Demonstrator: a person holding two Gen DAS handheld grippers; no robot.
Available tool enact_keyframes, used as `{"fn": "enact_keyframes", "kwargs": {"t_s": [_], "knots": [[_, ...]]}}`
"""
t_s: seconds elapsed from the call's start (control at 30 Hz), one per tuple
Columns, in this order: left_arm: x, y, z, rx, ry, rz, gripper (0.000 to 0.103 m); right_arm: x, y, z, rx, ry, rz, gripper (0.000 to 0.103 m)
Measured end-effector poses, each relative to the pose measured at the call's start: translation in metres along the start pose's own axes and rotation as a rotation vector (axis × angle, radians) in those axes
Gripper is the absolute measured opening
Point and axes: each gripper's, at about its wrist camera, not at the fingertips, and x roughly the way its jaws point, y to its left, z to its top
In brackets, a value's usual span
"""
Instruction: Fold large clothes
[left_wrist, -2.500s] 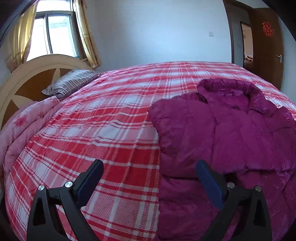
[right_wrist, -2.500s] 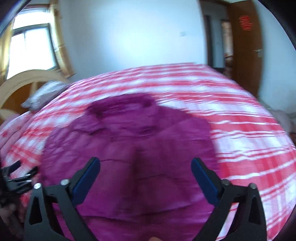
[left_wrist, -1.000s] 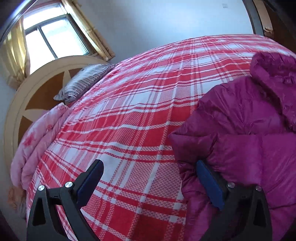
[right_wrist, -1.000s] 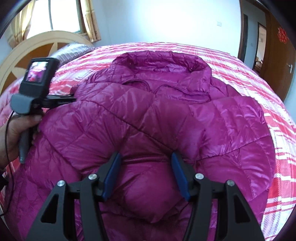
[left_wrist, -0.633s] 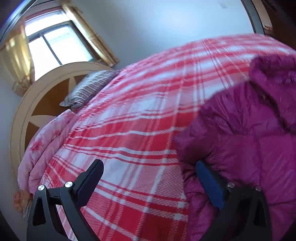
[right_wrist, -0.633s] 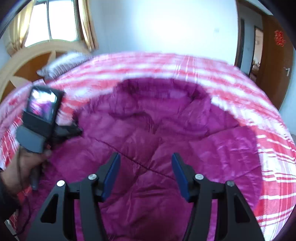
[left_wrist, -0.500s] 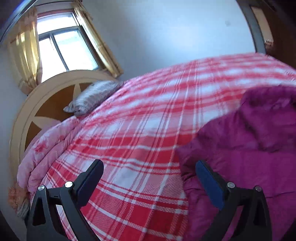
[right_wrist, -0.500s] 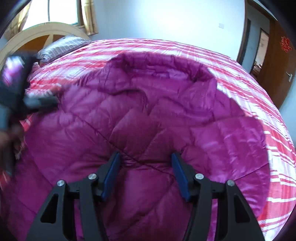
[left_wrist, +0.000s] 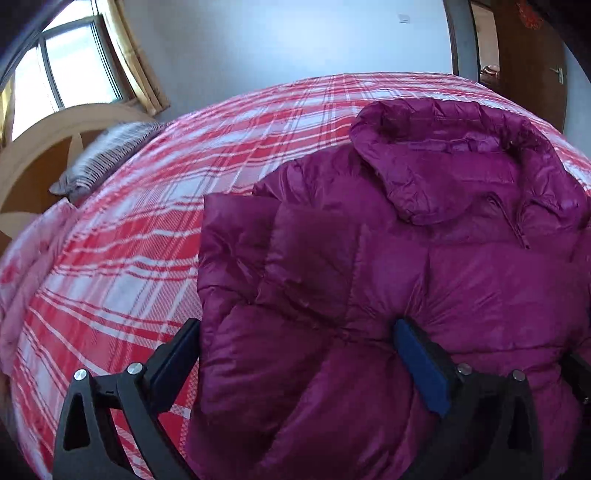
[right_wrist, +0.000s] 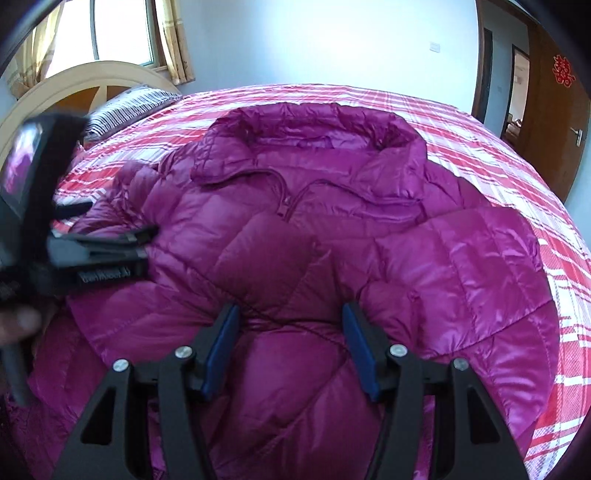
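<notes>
Jacket (right_wrist: 332, 229) lay front-up on bed (left_wrist: 147, 229), hood toward 12 o'clock. Right gripper (right_wrist: 290, 350) half-closed, pinching puffy sleeve fold at centre — likely pinning it flat. Left gripper (left_wrist: 295, 354) wide open, straddling 9 o'clock edge, gripping nothing — seemingly poised to tuck.

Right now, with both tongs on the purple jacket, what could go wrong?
1. The right tongs pinch only a puffy ridge of the slick jacket; it may slip out.
2. The left tongs straddle the jacket's thick edge wide open; closing could catch several layers, or the plaid sheet.
</notes>
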Motion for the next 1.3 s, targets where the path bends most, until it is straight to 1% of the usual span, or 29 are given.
{"fn": "enact_keyframes", "kwargs": {"t_s": [0.17, 0.37, 0.47, 0.57, 0.63, 0.73, 0.93, 1.0, 1.1, 1.13, 1.17, 1.23, 1.3], "knots": [[0.006, -0.001, 0.001, -0.002, -0.003, -0.004, 0.102, 0.002, 0.003, 0.0, -0.018, 0.01, -0.023, 0.06], [0.005, -0.005, -0.002, 0.012, -0.023, 0.021, 0.102, 0.007, 0.012, 0.002, -0.062, 0.033, -0.073, 0.06], [0.002, -0.008, -0.005, 0.009, -0.028, 0.022, 0.102, 0.003, 0.008, 0.006, -0.055, 0.052, -0.056, 0.06], [0.0, -0.01, -0.007, 0.001, -0.028, 0.012, 0.102, -0.014, 0.007, 0.005, -0.038, 0.006, -0.056, 0.06], [0.0, -0.008, -0.007, -0.005, -0.026, 0.004, 0.102, -0.02, 0.01, 0.001, -0.05, -0.002, -0.051, 0.06], [0.001, -0.005, -0.007, -0.003, -0.028, 0.005, 0.102, -0.014, 0.014, -0.008, -0.085, 0.025, -0.064, 0.06], [0.0, -0.008, -0.007, 0.008, -0.031, 0.018, 0.102, -0.004, 0.015, -0.009, -0.091, 0.037, -0.081, 0.061], [-0.002, -0.009, -0.005, 0.01, -0.027, 0.016, 0.102, -0.003, 0.013, -0.009, -0.083, 0.035, -0.073, 0.062], [-0.016, -0.011, 0.001, 0.036, -0.024, 0.026, 0.102, -0.004, 0.014, -0.012, -0.08, 0.026, -0.072, 0.062], [-0.025, -0.01, 0.003, 0.033, -0.043, 0.027, 0.102, -0.004, 0.014, -0.013, -0.081, 0.021, -0.074, 0.062], [-0.04, -0.007, 0.008, 0.01, -0.077, 0.011, 0.102, -0.003, 0.015, -0.013, -0.082, 0.017, -0.078, 0.062], [-0.058, -0.007, 0.015, -0.018, -0.115, -0.041, 0.102, -0.004, 0.016, -0.014, -0.086, 0.012, -0.083, 0.062], [-0.06, -0.014, 0.02, -0.005, -0.115, -0.057, 0.102, -0.005, 0.016, -0.014, -0.083, 0.009, -0.081, 0.062]]}}
